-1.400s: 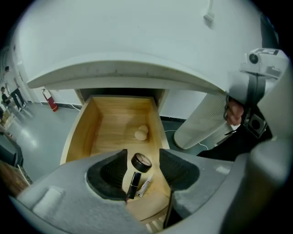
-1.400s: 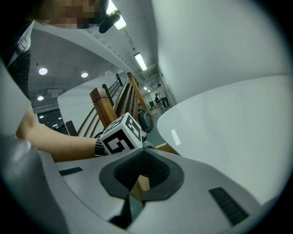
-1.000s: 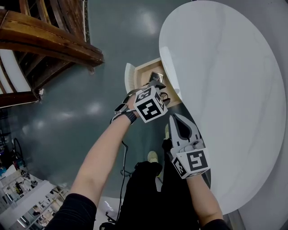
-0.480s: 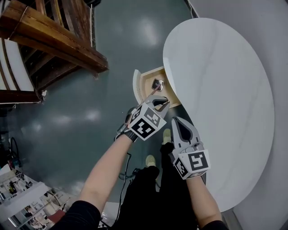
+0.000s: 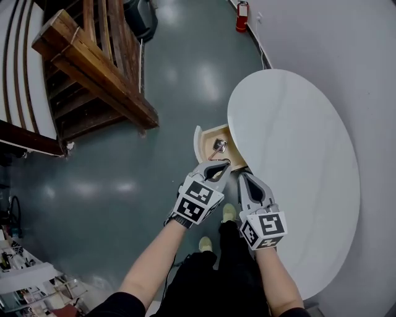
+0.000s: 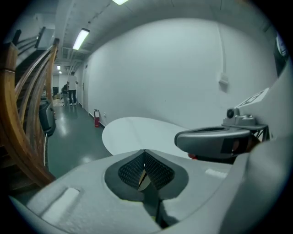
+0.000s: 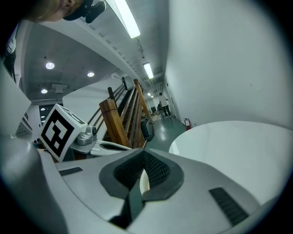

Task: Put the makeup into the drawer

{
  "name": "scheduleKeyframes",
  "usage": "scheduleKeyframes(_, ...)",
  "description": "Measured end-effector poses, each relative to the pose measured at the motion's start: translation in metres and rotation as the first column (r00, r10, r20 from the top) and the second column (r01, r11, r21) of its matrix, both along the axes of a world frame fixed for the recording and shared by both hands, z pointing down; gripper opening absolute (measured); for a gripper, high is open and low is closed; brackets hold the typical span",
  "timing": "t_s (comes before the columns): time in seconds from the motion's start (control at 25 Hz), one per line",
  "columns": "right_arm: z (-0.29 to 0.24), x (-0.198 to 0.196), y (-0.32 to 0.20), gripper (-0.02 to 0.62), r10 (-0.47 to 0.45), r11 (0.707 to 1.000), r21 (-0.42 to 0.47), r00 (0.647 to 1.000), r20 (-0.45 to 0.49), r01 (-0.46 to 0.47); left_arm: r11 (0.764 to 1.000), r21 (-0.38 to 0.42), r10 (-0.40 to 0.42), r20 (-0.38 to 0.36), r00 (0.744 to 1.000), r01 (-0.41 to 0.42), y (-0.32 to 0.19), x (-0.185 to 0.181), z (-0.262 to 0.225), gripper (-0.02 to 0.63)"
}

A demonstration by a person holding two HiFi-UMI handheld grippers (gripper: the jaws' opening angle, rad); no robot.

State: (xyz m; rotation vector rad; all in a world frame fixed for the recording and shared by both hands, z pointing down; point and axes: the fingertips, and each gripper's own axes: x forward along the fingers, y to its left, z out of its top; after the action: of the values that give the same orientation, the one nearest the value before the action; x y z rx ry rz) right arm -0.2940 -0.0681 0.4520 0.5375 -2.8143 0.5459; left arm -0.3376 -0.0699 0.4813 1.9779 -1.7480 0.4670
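A small open wooden drawer (image 5: 204, 137) juts from the left edge of the white oval table (image 5: 297, 155). A dark square makeup compact (image 5: 219, 146) lies inside it. My left gripper (image 5: 218, 165) hangs just above the drawer's near end, its jaws shut with nothing between them. In the left gripper view the left gripper (image 6: 144, 151) shows its pads meeting over the table (image 6: 137, 132). My right gripper (image 5: 250, 178) hovers beside it over the table's edge, also shut and empty. In the right gripper view the right gripper (image 7: 143, 151) has its tips together.
A wooden staircase (image 5: 99, 68) rises at the upper left over the grey floor (image 5: 154, 167). A red fire extinguisher (image 5: 242, 17) stands by the far wall. The person's legs and shoes (image 5: 210, 244) are below the grippers. Shelving (image 5: 25, 285) sits at the bottom left.
The left gripper has lifted up out of the drawer and shut its jaws, leaving the compact inside. The right gripper has risen a little too.
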Motion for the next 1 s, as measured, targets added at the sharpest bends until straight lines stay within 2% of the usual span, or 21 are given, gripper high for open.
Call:
scheduleKeyframes(0.36, -0.063, 0.012, 0.024, 0.015, -0.004, 0.997, 0.077, 1.000, 0.014, 0.003, 0.983, 0.141, -0.111, -0.037, 0.993, 0.116, 0.048, 0.016, -0.086, 0.011)
scheduleKeyframes(0.68, -0.129, 0.021, 0.062, 0.015, -0.024, 0.986, 0.167, 0.998, 0.052, 0.015, 0.946, 0.288, -0.145, -0.028, 0.989, 0.147, 0.097, 0.036, -0.167, 0.011)
scheduleKeyframes(1.0, -0.176, 0.026, 0.102, 0.015, -0.042, 0.972, 0.234, 0.996, 0.073, 0.024, 0.919, 0.358, -0.163, -0.040, 0.986, 0.166, 0.142, 0.048, -0.214, 0.011)
